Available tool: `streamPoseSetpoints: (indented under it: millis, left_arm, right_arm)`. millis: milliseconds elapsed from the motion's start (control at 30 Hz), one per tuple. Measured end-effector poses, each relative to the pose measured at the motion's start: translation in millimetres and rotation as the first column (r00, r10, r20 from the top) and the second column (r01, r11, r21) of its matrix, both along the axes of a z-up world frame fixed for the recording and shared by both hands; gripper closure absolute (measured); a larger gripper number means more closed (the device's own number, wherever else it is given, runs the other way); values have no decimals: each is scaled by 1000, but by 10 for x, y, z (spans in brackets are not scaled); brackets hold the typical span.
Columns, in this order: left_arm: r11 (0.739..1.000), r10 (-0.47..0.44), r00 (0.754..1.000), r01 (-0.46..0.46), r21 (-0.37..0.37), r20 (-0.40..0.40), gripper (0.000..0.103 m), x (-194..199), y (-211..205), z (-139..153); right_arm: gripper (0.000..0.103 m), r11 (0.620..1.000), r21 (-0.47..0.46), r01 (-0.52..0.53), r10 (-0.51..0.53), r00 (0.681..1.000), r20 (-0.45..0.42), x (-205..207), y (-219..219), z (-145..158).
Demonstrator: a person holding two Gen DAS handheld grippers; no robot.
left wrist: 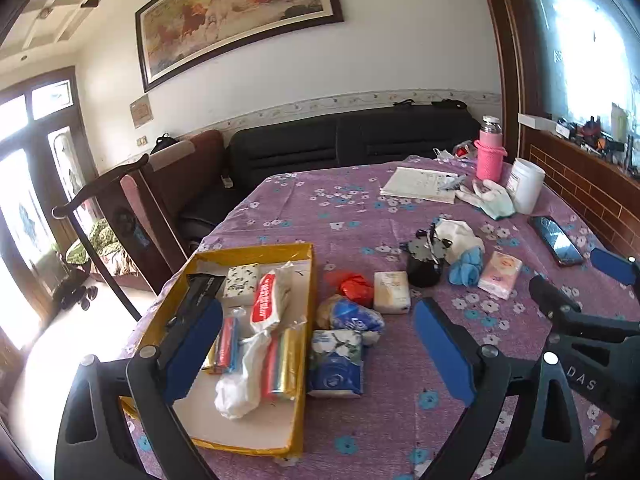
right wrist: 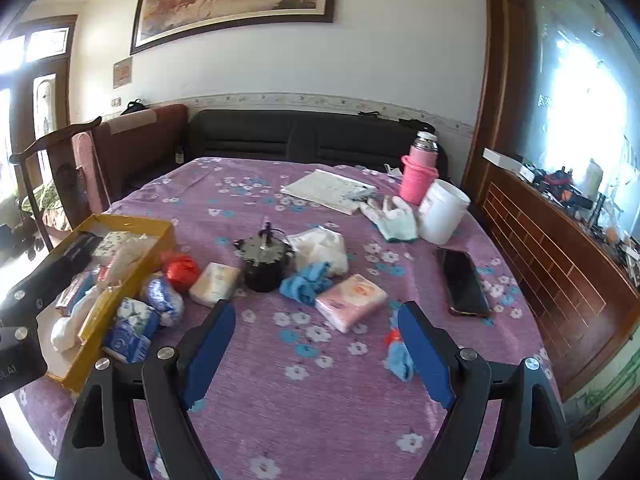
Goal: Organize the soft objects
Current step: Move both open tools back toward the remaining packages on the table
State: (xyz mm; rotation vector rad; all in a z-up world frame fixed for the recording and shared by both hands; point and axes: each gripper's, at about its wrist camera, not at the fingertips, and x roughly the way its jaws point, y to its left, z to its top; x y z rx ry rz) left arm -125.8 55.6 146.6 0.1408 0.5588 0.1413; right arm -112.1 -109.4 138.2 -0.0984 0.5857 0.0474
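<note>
A yellow box (left wrist: 240,250) at the table's left holds a red-and-white wipes pack (left wrist: 269,298), a white plastic bag (left wrist: 244,376), coloured rolls and a patterned tissue pack (left wrist: 240,280). Beside it lie a blue tissue pack (left wrist: 336,364), a blue-white bundle (left wrist: 352,316), a red bag (left wrist: 356,284) and a white tissue pack (left wrist: 392,292). My left gripper (left wrist: 316,316) hangs open over the box's right edge, holding nothing. My right gripper (right wrist: 316,316) is open and empty just short of a pink tissue pack (right wrist: 350,300) and a blue cloth (right wrist: 306,282). A small blue cloth (right wrist: 398,356) lies by its right finger.
A black pot (right wrist: 264,260) stands mid-table beside a white bag (right wrist: 320,248). A phone (right wrist: 464,282) lies at the right. Further back are a white tub (right wrist: 440,212), a pink flask (right wrist: 418,176), gloves (right wrist: 394,216) and papers (right wrist: 328,188). A chair and sofa stand beyond the table.
</note>
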Motion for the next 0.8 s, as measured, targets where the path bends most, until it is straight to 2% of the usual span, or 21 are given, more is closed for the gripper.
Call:
streamPoseSetpoints:
  millis: [200,433,700,800]
  left_arm:
    - [999,-38,999,38,5,-22,7,-14,-186,-21]
    - [998,-62,996,61,-13,-62,7,43,-260,-111]
    - [995,-94,980,87,-47,-172,7,325,-305,-419]
    - [990,-125,966,106,-96,-225,7,489,-266,-553]
  right_arm:
    - [16,998,24,54,-53,999,-8,-36,-319,-20]
    - [16,997,20,75,-75,997,-37,47,-444,-110]
    - [15,992,42,119,-113,986,-121,349,-696,-350]
    - [15,984,63,164,-154,977,-147,578,-924,-459]
